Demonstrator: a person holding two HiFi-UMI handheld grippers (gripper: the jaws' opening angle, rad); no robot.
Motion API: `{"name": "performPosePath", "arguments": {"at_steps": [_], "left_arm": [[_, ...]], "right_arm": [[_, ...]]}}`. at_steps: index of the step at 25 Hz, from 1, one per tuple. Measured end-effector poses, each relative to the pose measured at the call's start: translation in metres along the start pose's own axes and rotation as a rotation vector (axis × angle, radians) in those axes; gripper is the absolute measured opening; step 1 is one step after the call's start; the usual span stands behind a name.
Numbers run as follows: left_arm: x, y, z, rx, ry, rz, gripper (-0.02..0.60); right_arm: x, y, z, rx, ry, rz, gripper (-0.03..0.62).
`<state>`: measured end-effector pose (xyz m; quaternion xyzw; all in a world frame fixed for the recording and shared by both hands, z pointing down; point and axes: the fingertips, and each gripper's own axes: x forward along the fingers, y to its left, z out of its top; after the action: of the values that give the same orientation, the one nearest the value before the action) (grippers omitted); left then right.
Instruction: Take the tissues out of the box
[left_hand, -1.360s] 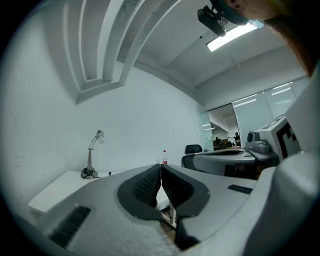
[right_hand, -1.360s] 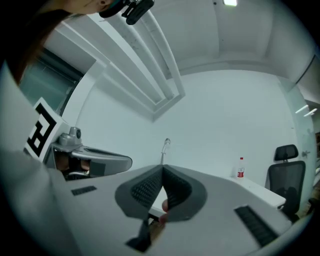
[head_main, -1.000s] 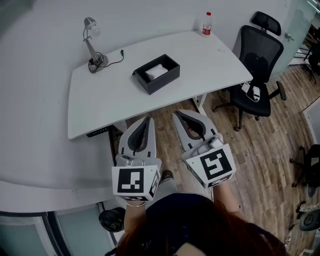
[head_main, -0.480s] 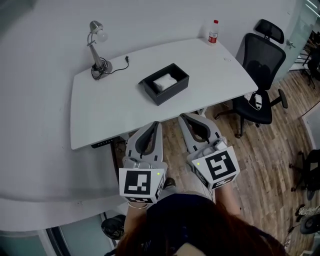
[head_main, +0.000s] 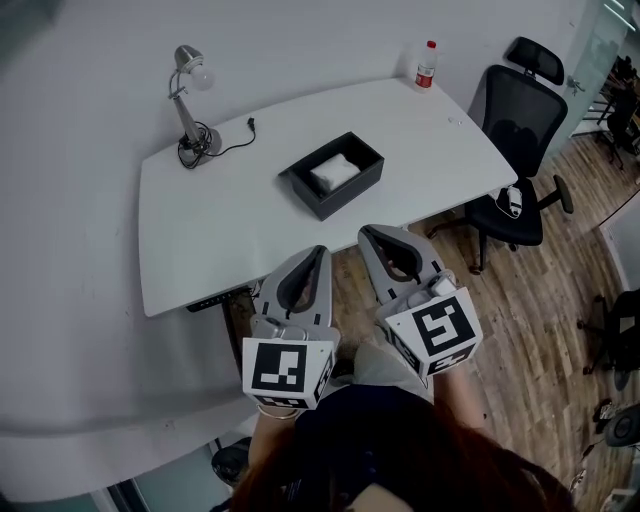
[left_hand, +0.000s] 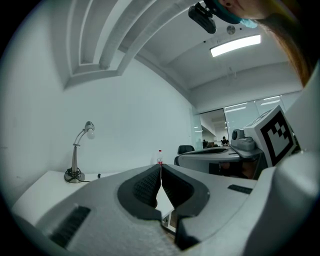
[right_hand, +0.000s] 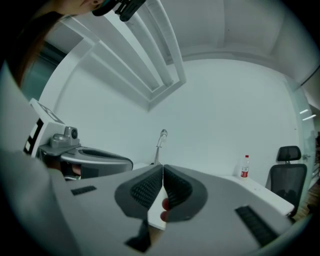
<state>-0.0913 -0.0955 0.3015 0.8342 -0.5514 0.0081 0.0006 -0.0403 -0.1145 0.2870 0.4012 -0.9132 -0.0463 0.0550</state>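
Note:
A black open box (head_main: 336, 175) sits on the middle of the white table (head_main: 220, 230), with white tissues (head_main: 334, 172) lying inside it. My left gripper (head_main: 320, 250) hovers at the table's near edge, shut and holding nothing. Beside it, my right gripper (head_main: 366, 232) is also shut and holding nothing, just short of the box's near side. Both point level toward the table. In the left gripper view the shut left gripper (left_hand: 160, 168) hides the box. The same holds in the right gripper view, where the right gripper (right_hand: 163, 168) has its jaws pressed together.
A desk lamp (head_main: 188, 100) with its cord stands at the table's far left. A small red-capped bottle (head_main: 427, 65) is at the far right corner. A black office chair (head_main: 515, 140) stands right of the table on the wooden floor (head_main: 520, 300).
Both grippers have moved forward toward the table; their tips now reach its near edge. Both have stayed shut and hold nothing.

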Motion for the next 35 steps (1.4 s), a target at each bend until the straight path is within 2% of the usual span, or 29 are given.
{"name": "performPosePath", "arguments": {"at_steps": [13,28,35], "left_arm": [[0.033,0.027,-0.004,-0.007,0.007,-0.012,0.026],[0.086,0.071,-0.004,0.007,0.018,-0.043,0.026],[0.110,0.092,-0.009,-0.013,0.028,-0.045,0.026]], "right_arm": [[0.044,-0.022,-0.007,-0.023,0.033,-0.003,0.043],[0.110,-0.054,-0.028,-0.032,0.133,-0.007,0.124],[0.141,-0.066,-0.044,-0.043,0.202,0.012,0.177]]}}
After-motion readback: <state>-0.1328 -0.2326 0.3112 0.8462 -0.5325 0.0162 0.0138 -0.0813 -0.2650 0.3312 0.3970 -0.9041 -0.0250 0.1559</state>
